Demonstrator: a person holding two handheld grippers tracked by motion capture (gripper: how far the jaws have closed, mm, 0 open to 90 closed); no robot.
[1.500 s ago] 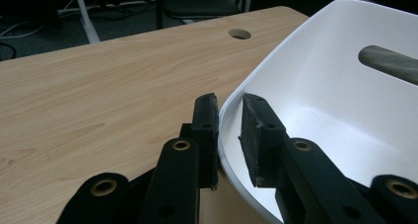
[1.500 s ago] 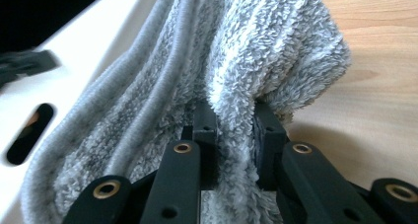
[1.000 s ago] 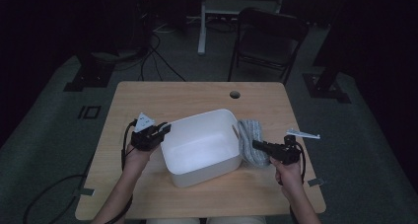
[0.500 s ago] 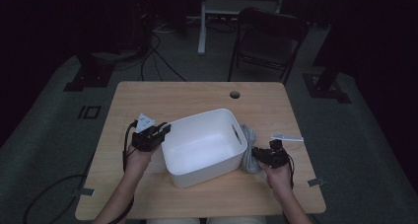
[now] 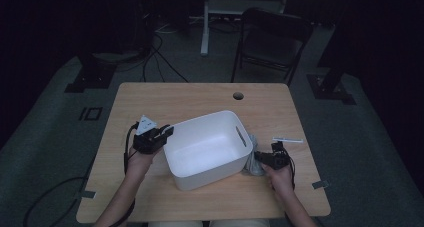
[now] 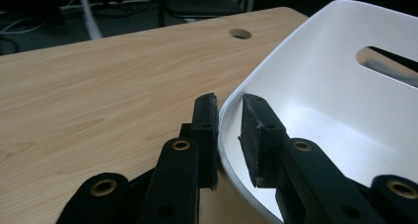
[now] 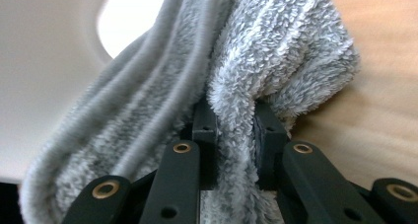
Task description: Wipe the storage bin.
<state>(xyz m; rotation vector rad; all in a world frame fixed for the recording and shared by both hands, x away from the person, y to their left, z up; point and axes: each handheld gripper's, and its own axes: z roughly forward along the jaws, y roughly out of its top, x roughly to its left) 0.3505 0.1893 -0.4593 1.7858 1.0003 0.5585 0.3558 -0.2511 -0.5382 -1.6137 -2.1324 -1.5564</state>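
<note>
No legible writing or brand marks observed. The left hand-held gripper (image 6: 227, 116) is clamped on the rim of the white bin (image 5: 207, 154), one jaw outside, one inside; the left gripper view confirms this. The right hand-held gripper (image 7: 235, 120) pinches a fold of grey towel (image 7: 276, 51). In the high view the towel (image 5: 251, 162) lies on the tabletop (image 5: 200, 94) against the bin's right wall, largely hidden and indistinct.
</note>
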